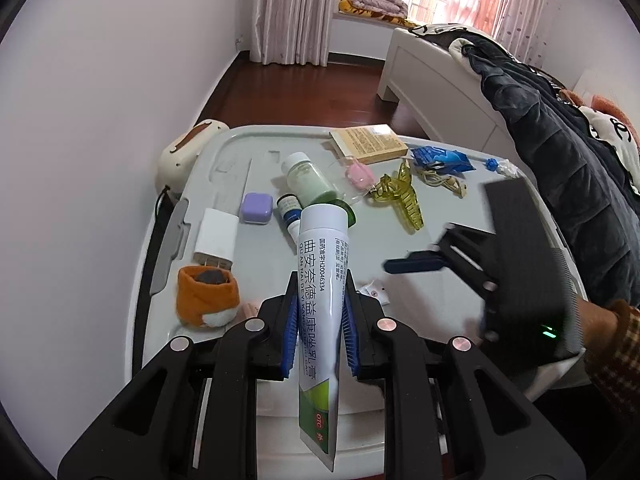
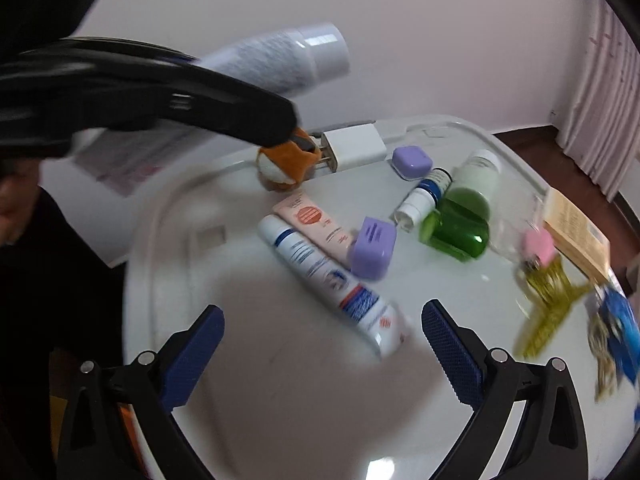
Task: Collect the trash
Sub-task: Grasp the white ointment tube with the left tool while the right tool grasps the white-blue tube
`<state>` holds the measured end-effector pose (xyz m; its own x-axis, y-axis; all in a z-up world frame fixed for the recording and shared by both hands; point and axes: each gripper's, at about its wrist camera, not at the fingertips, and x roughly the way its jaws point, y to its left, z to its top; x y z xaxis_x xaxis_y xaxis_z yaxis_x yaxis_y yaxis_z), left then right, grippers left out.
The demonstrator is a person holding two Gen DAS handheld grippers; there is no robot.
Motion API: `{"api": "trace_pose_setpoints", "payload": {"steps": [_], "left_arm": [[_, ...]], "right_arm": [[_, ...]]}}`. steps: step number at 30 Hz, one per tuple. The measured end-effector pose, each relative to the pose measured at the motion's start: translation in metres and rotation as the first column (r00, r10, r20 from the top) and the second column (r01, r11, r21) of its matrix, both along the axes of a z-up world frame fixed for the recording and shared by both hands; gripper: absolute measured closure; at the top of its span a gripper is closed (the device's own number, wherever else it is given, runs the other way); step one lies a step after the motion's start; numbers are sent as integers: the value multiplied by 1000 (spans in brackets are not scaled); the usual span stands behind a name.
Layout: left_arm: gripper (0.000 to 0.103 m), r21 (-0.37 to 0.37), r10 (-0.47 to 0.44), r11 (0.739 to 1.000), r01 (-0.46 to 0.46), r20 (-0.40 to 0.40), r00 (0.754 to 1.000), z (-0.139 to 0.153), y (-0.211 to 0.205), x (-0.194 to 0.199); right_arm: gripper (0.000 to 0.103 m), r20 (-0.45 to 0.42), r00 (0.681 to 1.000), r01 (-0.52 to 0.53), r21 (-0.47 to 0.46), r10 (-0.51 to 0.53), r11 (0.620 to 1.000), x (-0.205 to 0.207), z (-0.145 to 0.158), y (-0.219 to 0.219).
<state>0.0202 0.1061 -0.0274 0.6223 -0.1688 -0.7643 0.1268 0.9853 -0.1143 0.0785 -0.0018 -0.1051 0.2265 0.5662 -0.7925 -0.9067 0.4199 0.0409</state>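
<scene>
My left gripper (image 1: 320, 328) is shut on a white ointment tube (image 1: 320, 300) with Chinese print and a green end, held above the grey lid (image 1: 256, 264); the tube also shows in the right wrist view (image 2: 280, 60). My right gripper (image 2: 322, 340) is open and empty, low over the lid, with a white-and-blue tube (image 2: 320, 276) lying between its fingers and a pink tube (image 2: 316, 224) beside that. In the left wrist view the right gripper (image 1: 416, 264) is at the right.
On the lid lie a white charger (image 1: 216, 240), purple cases (image 1: 257, 208) (image 2: 372, 254), an orange plush (image 1: 208, 296), a green bottle (image 2: 464, 216), a small vial (image 2: 424, 196), a yellow hair claw (image 1: 400, 196), a yellow box (image 1: 368, 144) and blue wrappers (image 1: 440, 158). A bed (image 1: 440, 80) stands at right.
</scene>
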Motion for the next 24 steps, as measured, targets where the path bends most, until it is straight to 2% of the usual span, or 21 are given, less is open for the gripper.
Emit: {"api": "trace_pose_setpoints", "payload": {"steps": [4, 6, 7, 10, 11, 13, 18, 24], "left_arm": [[84, -17, -6, 1000, 6, 8, 1000, 3, 3, -2], [84, -26, -5, 1000, 5, 14, 1000, 5, 5, -2], [84, -31, -4, 1000, 5, 16, 1000, 6, 7, -3], [84, -40, -6, 999, 6, 18, 1000, 7, 8, -4], [84, -41, -6, 999, 7, 17, 1000, 7, 8, -4], [84, -44, -9, 999, 9, 14, 1000, 7, 8, -3], [84, -56, -16, 998, 17, 22, 1000, 10, 7, -6], [84, -53, -42, 998, 43, 22, 999, 10, 1, -9]], "right_arm": [[5, 32, 999, -28, -19, 28, 999, 5, -6, 17], [12, 37, 998, -49, -61, 51, 997, 7, -13, 27], [23, 32, 998, -58, -67, 60, 996, 8, -16, 28], [63, -44, 999, -26, -29, 25, 999, 16, -14, 26], [71, -45, 999, 1, -42, -3, 999, 16, -13, 25], [79, -37, 998, 50, -71, -53, 996, 10, -11, 23], [80, -85, 986, 136, -109, -145, 985, -9, -9, 7], [80, -133, 964, 220, -80, -229, 972, -19, -1, -23]]}}
